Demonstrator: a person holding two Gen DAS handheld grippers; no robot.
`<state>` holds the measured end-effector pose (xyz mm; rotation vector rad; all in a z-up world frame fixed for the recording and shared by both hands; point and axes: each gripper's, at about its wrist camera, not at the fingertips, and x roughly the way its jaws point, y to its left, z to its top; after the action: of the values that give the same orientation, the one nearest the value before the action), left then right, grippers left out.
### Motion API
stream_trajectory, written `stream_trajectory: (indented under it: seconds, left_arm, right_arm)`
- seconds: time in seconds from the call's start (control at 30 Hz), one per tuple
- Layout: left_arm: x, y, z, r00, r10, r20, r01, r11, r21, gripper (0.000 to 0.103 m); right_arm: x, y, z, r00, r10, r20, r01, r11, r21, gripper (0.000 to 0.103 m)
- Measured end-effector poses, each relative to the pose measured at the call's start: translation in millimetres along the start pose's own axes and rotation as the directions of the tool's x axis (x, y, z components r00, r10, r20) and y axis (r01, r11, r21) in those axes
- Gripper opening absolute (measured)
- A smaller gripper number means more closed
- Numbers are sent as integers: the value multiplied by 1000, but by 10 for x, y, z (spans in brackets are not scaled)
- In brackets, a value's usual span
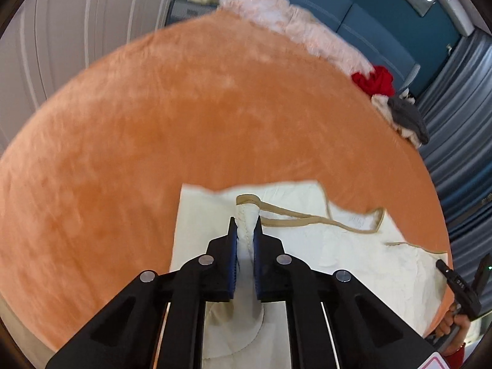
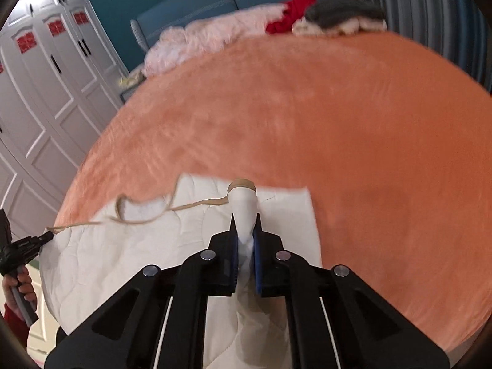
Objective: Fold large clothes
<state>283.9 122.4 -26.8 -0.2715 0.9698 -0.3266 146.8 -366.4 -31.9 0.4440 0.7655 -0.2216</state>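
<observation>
Left gripper: jaws clamped on a pinched-up fold of the cream quilted garment, tan-trimmed edge poking out just past the tips. Rest of garment spread flat on the orange bed cover under and to both sides of the jaws, more of it to the right. Tan binding strip trailing right from the pinched fold across the cloth.

Right gripper: jaws clamped on another bunched fold of the same garment, tan-edged tip sticking out ahead of the tips. Cloth lying flat below and mostly left of the jaws; right edge ending just right of them. Binding running left from the fold toward the other gripper, seen at the left frame edge in a hand.

Well ahead of both jaws, at the far bed edge: pink fluffy blanket, red cloth, grey item on a pale pile. White wardrobe far left.
</observation>
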Motion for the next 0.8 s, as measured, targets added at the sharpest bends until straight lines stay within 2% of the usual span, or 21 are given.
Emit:
stream_trajectory:
  seconds: [0.07, 0.17, 0.27, 0.43, 0.53, 0.8]
  left_arm:
    - [-55, -27, 118, 999, -7, 38, 7, 1000, -6, 6]
    - [-7, -115, 264, 996, 35, 78, -36, 999, 16, 6]
    - [269, -157, 319, 994, 92, 51, -94, 995, 35, 6]
    - [836, -107, 174, 976, 216, -16, -214, 973, 91, 6]
    - [1040, -20, 48, 973, 229, -31, -226, 970, 92, 9]
    - [1179, -3, -160, 963, 263, 56, -267, 958, 101, 15]
  right_arm:
    - [-31, -3, 139, 999, -5, 40, 4, 1000, 20, 7]
    - [101, -7, 279, 997, -44, 56, 42, 999, 34, 7]
    - [356, -36, 274, 996, -82, 21, 81, 996, 48, 7]
    - [841, -153, 69, 987, -145, -72, 148, 988, 33, 7]
    - [1018, -246, -51, 984, -145, -103, 150, 988, 35, 8]
    - [1132, -215, -227, 986, -155, -56, 156, 987, 27, 8]
